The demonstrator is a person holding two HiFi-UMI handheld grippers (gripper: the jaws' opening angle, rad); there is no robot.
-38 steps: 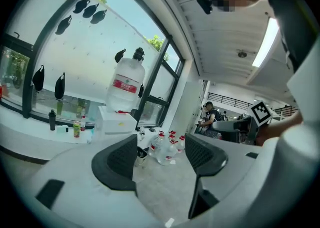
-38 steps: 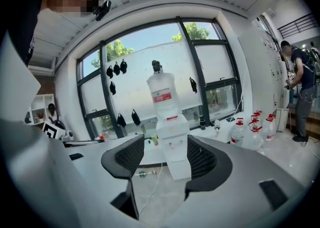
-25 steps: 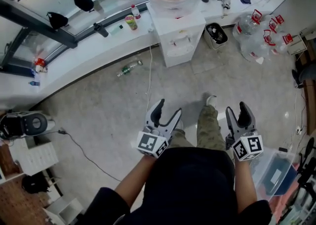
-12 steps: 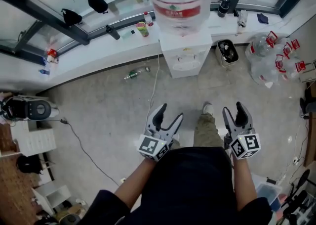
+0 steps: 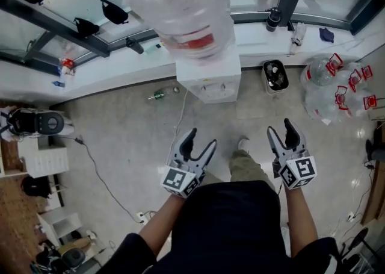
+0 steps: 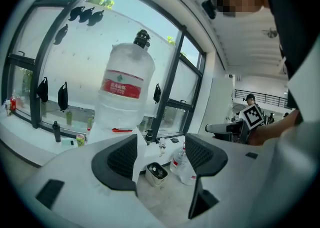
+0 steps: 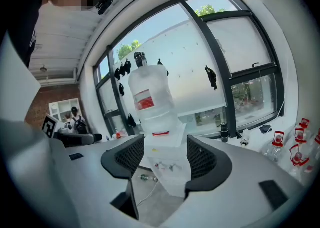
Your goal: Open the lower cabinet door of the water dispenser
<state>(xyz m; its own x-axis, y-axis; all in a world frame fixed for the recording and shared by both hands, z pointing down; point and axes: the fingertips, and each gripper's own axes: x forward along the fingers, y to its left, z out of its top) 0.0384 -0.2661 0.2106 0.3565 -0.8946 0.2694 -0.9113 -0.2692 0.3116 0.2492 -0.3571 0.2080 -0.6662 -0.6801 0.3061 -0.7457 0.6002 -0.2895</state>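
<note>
Both grippers, left [image 5: 197,145] and right [image 5: 284,137], are held with jaws apart and empty, well short of the water dispenser [image 5: 207,81].

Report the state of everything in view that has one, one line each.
Left hand-held gripper: open, empty.
Right hand-held gripper: open, empty.
White water dispenser: upright; nothing swung out from its front, so it looks shut.
Large clear water bottle: upturned on top of the dispenser.
Small dark bin: open-topped, with things inside.
Green bottle: lying on its side on the floor.
</note>
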